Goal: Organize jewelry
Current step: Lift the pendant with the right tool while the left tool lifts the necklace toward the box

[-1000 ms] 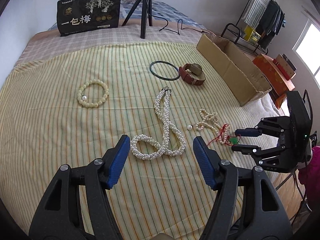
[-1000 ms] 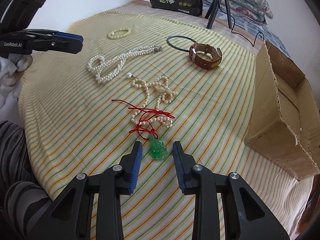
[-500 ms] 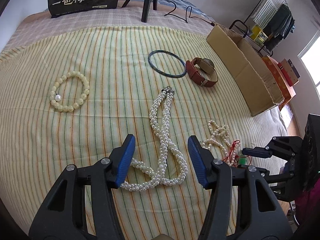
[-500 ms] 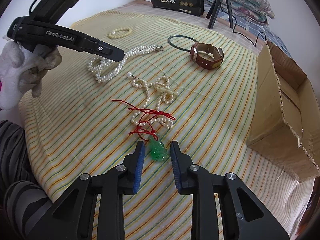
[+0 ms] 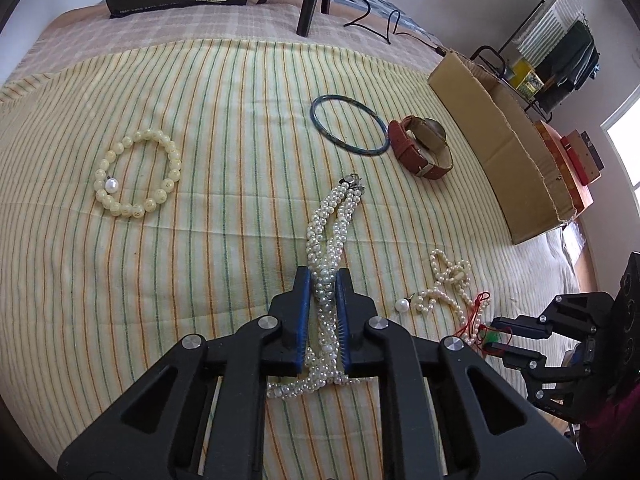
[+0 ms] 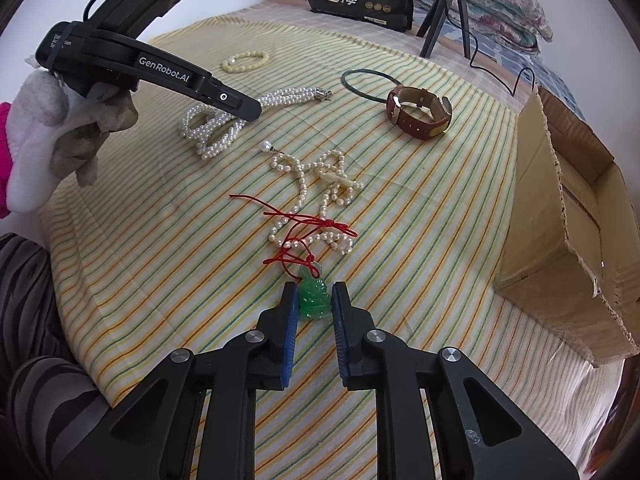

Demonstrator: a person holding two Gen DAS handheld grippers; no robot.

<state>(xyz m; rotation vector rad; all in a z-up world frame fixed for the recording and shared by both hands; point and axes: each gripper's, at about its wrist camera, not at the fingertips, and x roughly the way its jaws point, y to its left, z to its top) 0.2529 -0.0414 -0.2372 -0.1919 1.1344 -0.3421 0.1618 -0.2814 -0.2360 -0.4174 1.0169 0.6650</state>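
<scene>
At the lower centre of the left wrist view, the left gripper (image 5: pixel 322 312) has its fingers closed tight on the twisted pearl necklace (image 5: pixel 332 236), which lies on the bed (image 5: pixel 240 92). It should lift slowly, so the loose loops do not snag. The right gripper (image 6: pixel 314 312) is closing; the green pendant (image 6: pixel 314 298) sits between its fingers, not clearly pressed yet. The cardboard box (image 6: pixel 576 216) at the right edge looks empty.

Jewelry spread on a striped cloth

A twisted pearl necklace (image 5: pixel 334 236) lies near the middle, its clasp at the far end. A thin pearl strand (image 6: pixel 316 184) lies tangled with the red cord of a green pendant (image 6: pixel 315 295). Farther off lie a cream bead bracelet (image 5: pixel 136 174) at left and a dark bangle (image 5: pixel 349 125) touching a brown-strapped watch (image 5: pixel 422 146) at right.
</scene>
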